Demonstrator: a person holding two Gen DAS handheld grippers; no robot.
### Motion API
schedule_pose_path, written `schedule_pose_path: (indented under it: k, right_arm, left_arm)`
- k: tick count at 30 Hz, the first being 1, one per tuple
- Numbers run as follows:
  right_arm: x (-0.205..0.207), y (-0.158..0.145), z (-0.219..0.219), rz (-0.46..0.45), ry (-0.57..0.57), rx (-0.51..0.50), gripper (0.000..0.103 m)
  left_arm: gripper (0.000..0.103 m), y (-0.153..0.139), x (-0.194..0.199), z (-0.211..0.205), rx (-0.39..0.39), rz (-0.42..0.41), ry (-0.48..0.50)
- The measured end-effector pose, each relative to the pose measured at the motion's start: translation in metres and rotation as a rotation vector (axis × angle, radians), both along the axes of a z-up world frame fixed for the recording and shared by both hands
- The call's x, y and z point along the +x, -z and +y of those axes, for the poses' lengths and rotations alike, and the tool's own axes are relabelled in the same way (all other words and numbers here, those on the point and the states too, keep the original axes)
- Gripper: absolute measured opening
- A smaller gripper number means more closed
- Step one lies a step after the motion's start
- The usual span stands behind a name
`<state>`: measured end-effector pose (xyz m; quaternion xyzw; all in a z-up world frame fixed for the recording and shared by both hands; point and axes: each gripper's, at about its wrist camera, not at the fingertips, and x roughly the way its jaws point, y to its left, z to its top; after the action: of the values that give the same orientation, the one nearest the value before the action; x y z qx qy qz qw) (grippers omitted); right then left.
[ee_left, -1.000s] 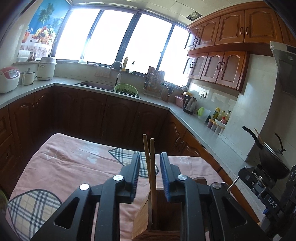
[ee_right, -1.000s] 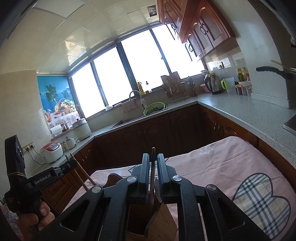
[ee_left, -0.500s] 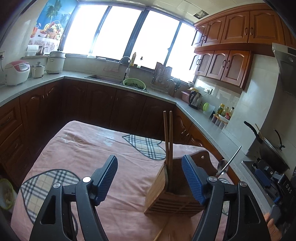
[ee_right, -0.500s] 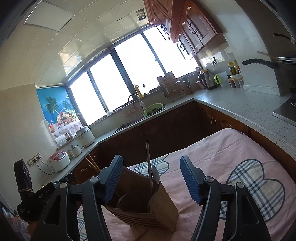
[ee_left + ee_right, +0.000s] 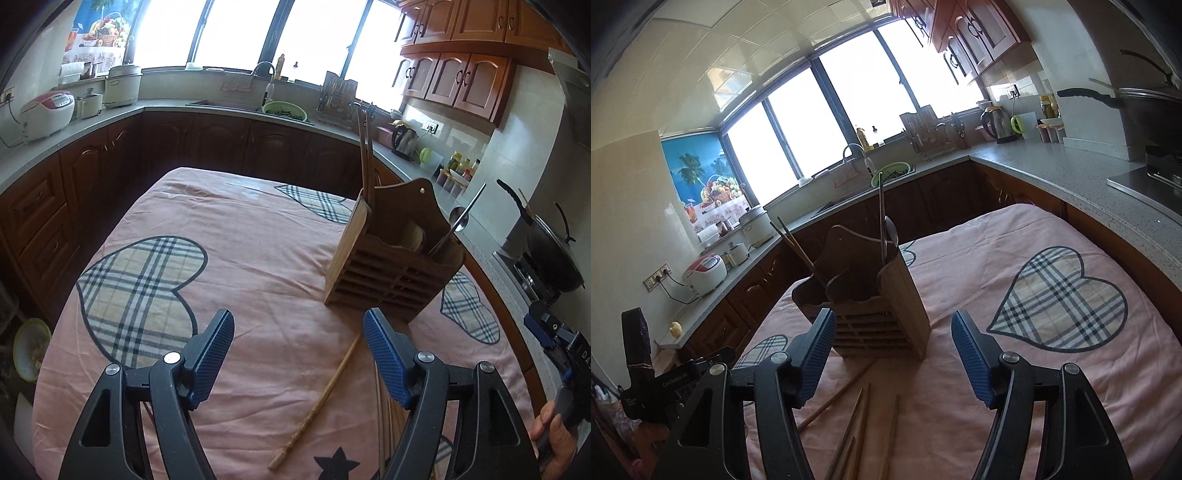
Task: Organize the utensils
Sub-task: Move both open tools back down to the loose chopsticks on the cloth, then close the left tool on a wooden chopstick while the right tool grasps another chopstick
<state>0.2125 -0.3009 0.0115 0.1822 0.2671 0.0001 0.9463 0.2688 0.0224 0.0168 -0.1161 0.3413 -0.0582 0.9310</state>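
Daylight floods my kitchen through the wide windows [image 5: 236, 33], which blow out to pure white in both views. The glare leaves the dark cabinets [image 5: 221, 140] under the counter [image 5: 1052, 166] murky, while the pink cloth [image 5: 258, 258] is evenly lit and sharp. Fisheye distortion bends every straight line, and black vignetting rims my frames' corners. No motion blur shows.

Bright daylight pours through the wide windows [image 5: 236, 33] above the sink [image 5: 225, 104]. Dark wooden cabinets [image 5: 221, 144] run under a grey counter [image 5: 1071, 177], reddish wall cupboards [image 5: 458, 81] hang above, and the ceiling [image 5: 738, 48] is tiled.
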Motion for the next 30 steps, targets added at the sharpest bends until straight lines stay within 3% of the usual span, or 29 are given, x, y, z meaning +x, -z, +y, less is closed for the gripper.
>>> schedule_pose_path:
  k: [15,24,30]
  right_arm:
    - [-0.009,0.03,0.017,0.123,-0.041,-0.006,0.064]
    - [0.008,0.056,0.026,0.227,-0.088,-0.007,0.046]
    - [0.027,0.083,0.037,0.32,-0.141,-0.009,0.038]
  left_arm:
    - [0.071,0.004,0.019,-0.042,0.132,0.115,0.169]
    - [0.07,0.023,0.06,-0.063,0.213,0.182,0.245]
    - [0.057,0.045,0.088,-0.076,0.241,0.237,0.29]
